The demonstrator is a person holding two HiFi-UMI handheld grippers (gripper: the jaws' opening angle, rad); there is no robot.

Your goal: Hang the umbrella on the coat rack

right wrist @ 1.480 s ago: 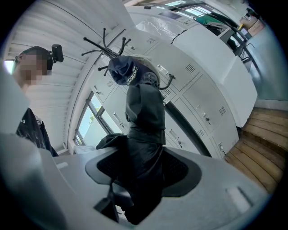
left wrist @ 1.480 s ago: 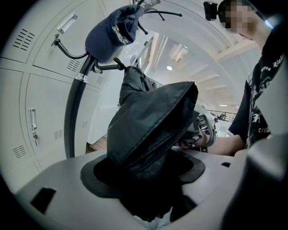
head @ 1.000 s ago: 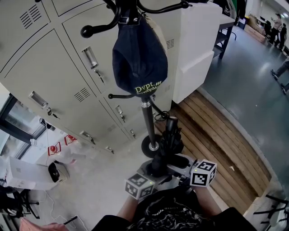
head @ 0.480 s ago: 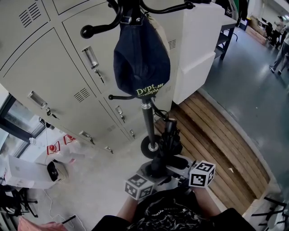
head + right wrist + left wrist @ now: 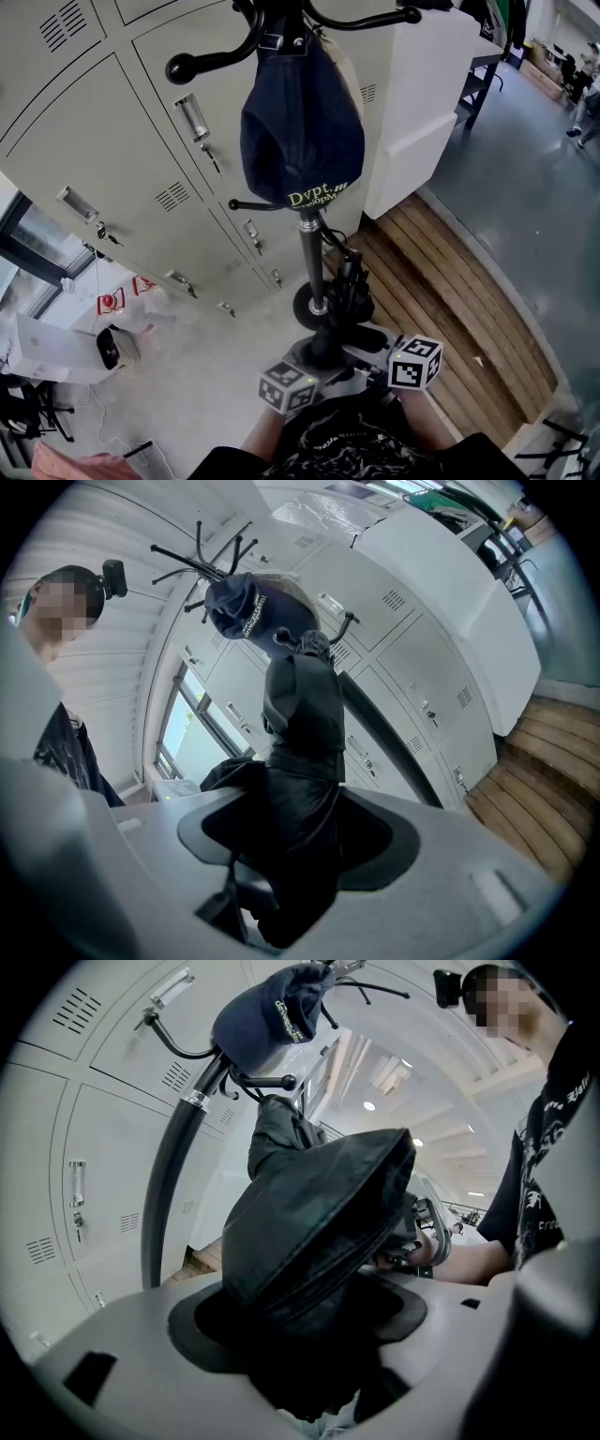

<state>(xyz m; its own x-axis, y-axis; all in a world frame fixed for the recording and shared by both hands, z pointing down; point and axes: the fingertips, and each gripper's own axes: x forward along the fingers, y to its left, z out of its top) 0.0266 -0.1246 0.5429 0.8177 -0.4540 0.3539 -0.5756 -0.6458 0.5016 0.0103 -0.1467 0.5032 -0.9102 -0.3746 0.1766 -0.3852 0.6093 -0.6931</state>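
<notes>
Umbrella (image 5: 345, 298), black and folded, stands clamped in both the left gripper (image 5: 317, 359) and right gripper (image 5: 367, 339), just beside the coat rack (image 5: 308, 258) pole.

The left gripper (image 5: 305, 1363) clamps the folded black umbrella (image 5: 319, 1213). Beyond it, the rack (image 5: 173, 1166) carries a navy cap (image 5: 272, 1012), with lockers (image 5: 56, 1147) behind.

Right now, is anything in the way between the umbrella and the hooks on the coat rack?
Partly. A dark blue cap hangs from the top of the coat rack, just above the umbrella. The short hook below the cap and the long upper hook on the left look free.
</notes>
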